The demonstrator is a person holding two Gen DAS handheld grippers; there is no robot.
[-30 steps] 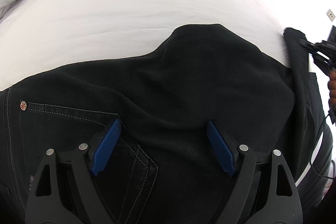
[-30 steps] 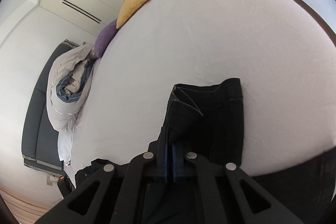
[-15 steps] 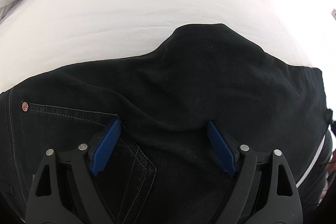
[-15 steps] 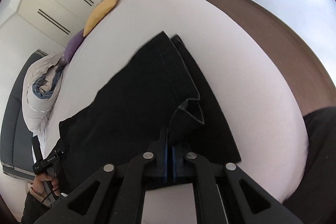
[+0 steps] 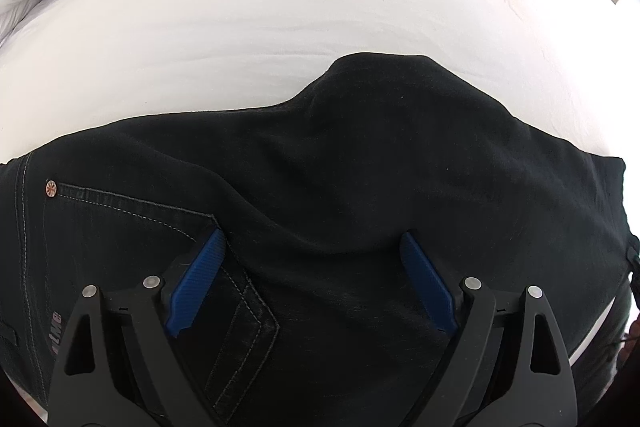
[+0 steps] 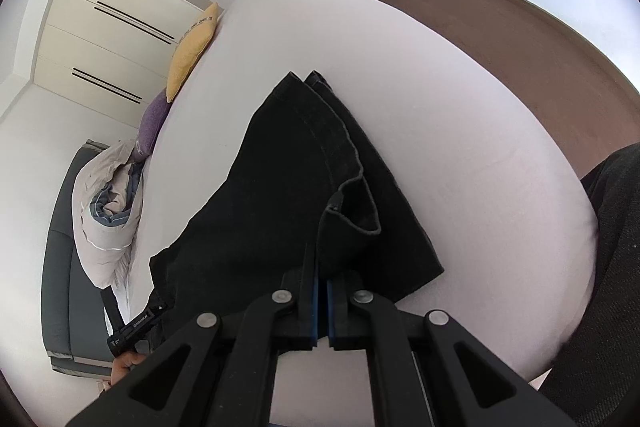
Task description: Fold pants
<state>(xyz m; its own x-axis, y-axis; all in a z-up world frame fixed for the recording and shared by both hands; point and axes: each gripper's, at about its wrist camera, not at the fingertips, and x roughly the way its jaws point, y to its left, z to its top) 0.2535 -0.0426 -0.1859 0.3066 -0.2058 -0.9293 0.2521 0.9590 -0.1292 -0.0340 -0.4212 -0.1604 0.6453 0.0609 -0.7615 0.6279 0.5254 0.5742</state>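
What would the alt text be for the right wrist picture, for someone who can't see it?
The right claw is shut on the hem of black pants that lie spread over a white bed. Along the far side of the bed sit a yellow pillow, a purple pillow and a bunched duvet, with pale wardrobe doors behind.
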